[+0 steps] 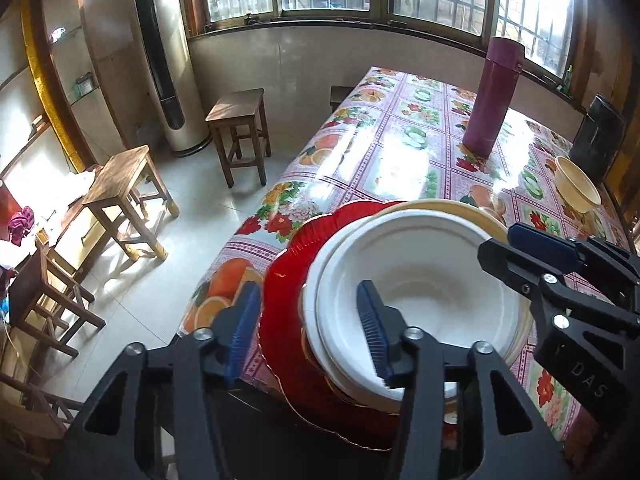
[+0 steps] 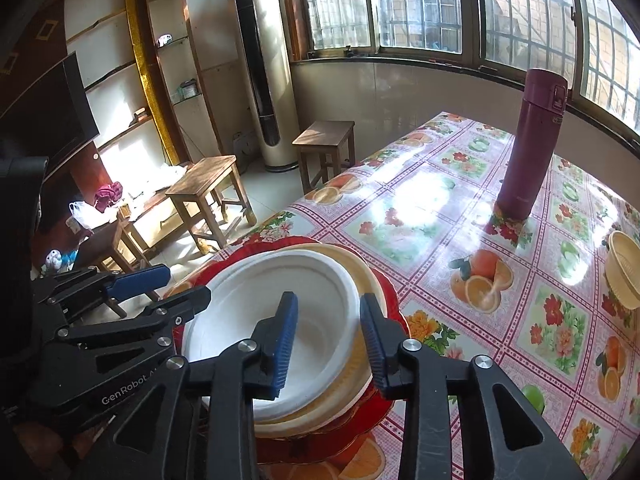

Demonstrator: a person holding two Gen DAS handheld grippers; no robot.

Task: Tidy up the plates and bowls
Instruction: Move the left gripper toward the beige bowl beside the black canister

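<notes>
Fingers on your right gripper (image 2: 328,340) straddle the white molded-fiber bowl (image 2: 280,320) rim atop the red scalloped plate (image 2: 384,292), left gripper (image 1: 308,332) spread wide. Probably light, flimsy; pinch the rim gently.

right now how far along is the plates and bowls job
Done: white bowl sits on the cream plate and red plate, stacked at the table corner. In hand: nothing; both sets of jaws are open around the stack. Left: the cream bowl still apart by the far edge.
</notes>
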